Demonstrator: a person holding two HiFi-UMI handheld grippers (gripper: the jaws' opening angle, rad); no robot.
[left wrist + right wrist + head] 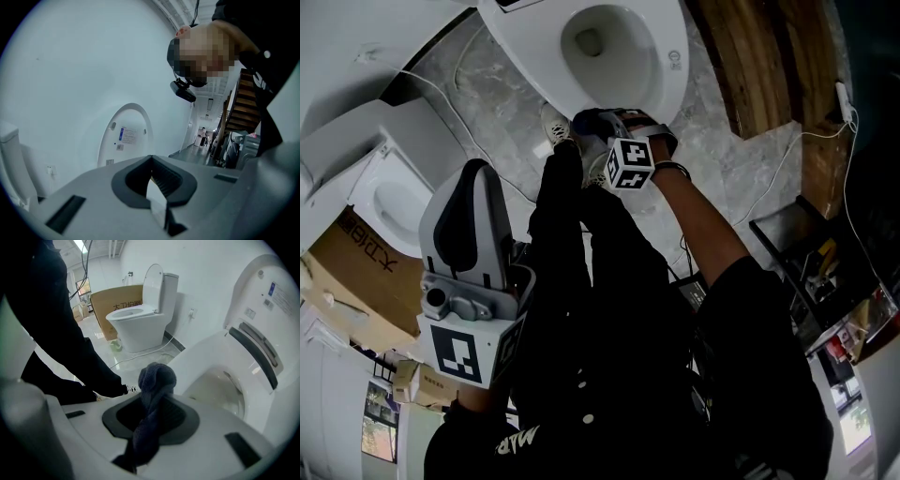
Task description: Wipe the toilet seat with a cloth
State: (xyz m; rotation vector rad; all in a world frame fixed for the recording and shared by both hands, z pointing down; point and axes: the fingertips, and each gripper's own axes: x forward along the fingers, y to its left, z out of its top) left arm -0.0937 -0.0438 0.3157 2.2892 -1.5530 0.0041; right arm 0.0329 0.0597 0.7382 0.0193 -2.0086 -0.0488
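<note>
My right gripper [157, 399] is squeezing the dark blue cloth [155, 378] tight. The cloth sticks up just by the front edge of the white toilet seat [201, 359]. My left gripper [151, 161] is pinched closed with nothing in it, held up near my body, well apart from that seat.

Dark blue cloth [157, 380], glossy white toilet seat [208, 357].
</note>
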